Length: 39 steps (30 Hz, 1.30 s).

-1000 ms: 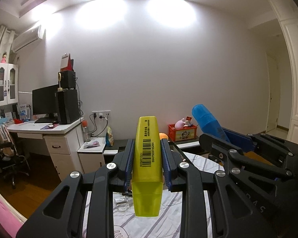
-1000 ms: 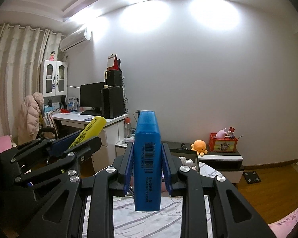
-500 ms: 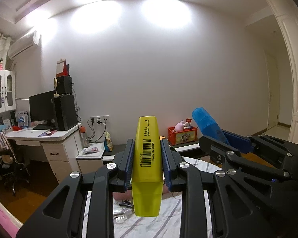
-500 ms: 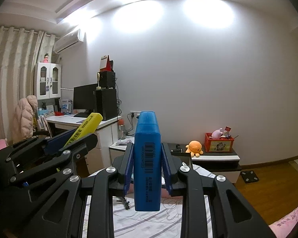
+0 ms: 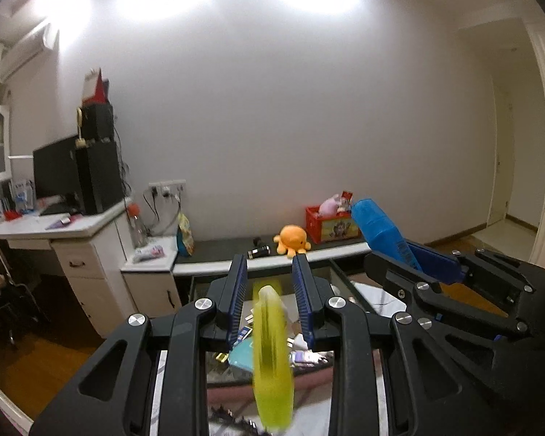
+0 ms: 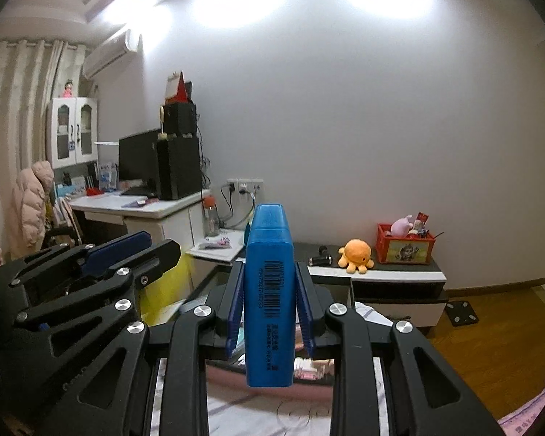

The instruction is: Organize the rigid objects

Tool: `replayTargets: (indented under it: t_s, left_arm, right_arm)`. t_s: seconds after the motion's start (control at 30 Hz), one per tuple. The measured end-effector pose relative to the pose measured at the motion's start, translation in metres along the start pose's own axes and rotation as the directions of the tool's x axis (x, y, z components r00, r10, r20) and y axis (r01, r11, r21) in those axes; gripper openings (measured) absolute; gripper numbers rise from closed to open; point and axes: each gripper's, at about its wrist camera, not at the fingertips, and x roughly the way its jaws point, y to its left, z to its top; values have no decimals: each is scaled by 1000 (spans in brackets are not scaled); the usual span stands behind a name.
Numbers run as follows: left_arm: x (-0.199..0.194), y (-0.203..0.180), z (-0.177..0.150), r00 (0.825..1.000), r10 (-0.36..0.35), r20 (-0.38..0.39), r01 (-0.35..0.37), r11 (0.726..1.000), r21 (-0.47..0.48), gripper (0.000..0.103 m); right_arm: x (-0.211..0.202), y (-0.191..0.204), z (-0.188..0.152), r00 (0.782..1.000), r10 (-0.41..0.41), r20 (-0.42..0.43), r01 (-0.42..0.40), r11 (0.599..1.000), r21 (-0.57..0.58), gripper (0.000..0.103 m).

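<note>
I'm carrying two markers toward the drop-off, one in each set of tongs, so this is the delivery step of the tidying. My right gripper [image 6: 269, 265] is pinching the blue highlighter [image 6: 269, 290] squarely at centre frame, upright, barcode facing me, with both pads flat on its sides. My left gripper [image 5: 269, 258] is another matter. Its jaws stand a little apart, and the yellow highlighter [image 5: 272, 356] sits low between them, smeared with blur, with a sliver of background showing on either side. To me it looks loose and on its way out, not gripped. Below it, at lower centre, lies a jumble of small items [image 5: 243, 334] on a dark glassy surface whose edges I can't make out. If that is the collecting spot, the yellow one is landing about where it belongs. Next I should bring the blue one down over the same place, lower it close, then spread the right pads so it doesn't bounce.
</note>
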Motion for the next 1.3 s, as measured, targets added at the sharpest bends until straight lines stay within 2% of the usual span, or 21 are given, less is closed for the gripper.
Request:
replayTargets:
  t_s: [0.1, 0.23, 0.33, 0.4, 0.63, 0.8, 0.87, 1.03, 1.13, 1.3]
  left_arm:
    - [51, 12, -6, 996, -26, -83, 24, 999, -28, 26]
    - [100, 26, -25, 984, -18, -179, 8, 998, -62, 26]
    - [129, 30, -47, 964, -7, -267, -9, 998, -58, 26]
    - [134, 32, -62, 951, -23, -308, 0, 997, -76, 26]
    - [98, 39, -85, 942, -40, -332, 7, 995, -100, 28]
    - [66, 57, -101, 938, -17, -345, -30, 991, -130, 41]
    - [59, 62, -109, 930, 6, -369, -50, 992, -112, 51]
    - [40, 66, -141, 905, 20, -424, -81, 989, -126, 59]
    - [32, 62, -158, 888, 22, -460, -74, 993, -96, 70]
    - [38, 66, -171, 865, 2, -502, -72, 990, -120, 71]
  right_arm:
    - [35, -8, -4, 998, -5, -57, 5, 1000, 1, 27]
    - [79, -15, -20, 990, -15, -143, 14, 1000, -5, 27]
    - [111, -22, -39, 973, -19, -231, 18, 1000, -6, 27]
    - [120, -27, -50, 966, -9, -257, 12, 1000, 14, 27]
    - [96, -33, -49, 972, 23, -234, -16, 999, 33, 27]
    - [75, -29, -51, 973, 47, -227, -40, 999, 36, 27]
    - [71, -29, -54, 972, 55, -228, -46, 998, 47, 27]
    - [64, -27, -58, 971, 61, -233, -49, 997, 55, 27]
    - [62, -24, -60, 968, 72, -240, -61, 997, 53, 27]
    - [60, -20, -62, 967, 82, -243, -69, 996, 62, 27]
